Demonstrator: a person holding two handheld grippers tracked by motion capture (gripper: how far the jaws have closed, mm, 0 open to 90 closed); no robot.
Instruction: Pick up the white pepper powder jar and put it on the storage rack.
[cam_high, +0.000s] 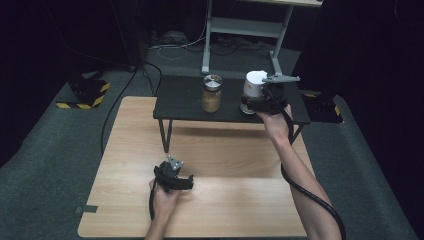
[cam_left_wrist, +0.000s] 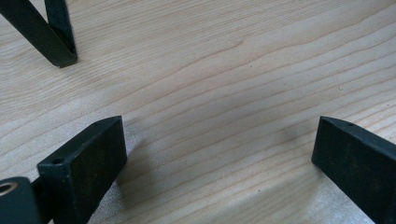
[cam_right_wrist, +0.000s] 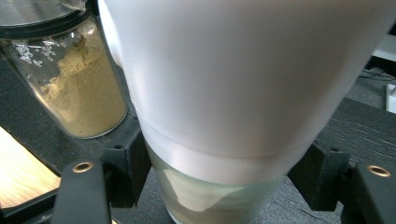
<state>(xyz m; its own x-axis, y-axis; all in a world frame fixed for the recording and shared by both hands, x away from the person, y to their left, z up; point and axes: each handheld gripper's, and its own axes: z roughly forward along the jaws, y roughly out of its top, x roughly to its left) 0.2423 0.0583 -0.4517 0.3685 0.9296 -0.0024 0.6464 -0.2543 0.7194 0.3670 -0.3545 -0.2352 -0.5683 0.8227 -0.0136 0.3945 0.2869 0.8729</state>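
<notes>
Gripping white-lidded jar (cam_high: 252, 92), right claw (cam_high: 261, 102) clamped, left claw (cam_high: 176, 181) wide, empty

1. Readable text, labels, brands, numbers: none can be made out in the high view or in either gripper view.
2. White container (cam_right_wrist: 243, 79), clamped between the right gripper's (cam_high: 261, 102) jaws: plain surface, no print legible.
3. Glass jar (cam_right_wrist: 70, 88) of tan powder, just beside that gripper: no label visible; lid unmarked.
4. Sign-like marking: yellow-and-black hazard stripes (cam_high: 95, 97) on a floor block, well apart from the left gripper (cam_high: 175, 175), beyond the table's far left corner; a similar striped block (cam_high: 336, 110) lies on the floor just to the right of the right gripper. No wording on either.
</notes>
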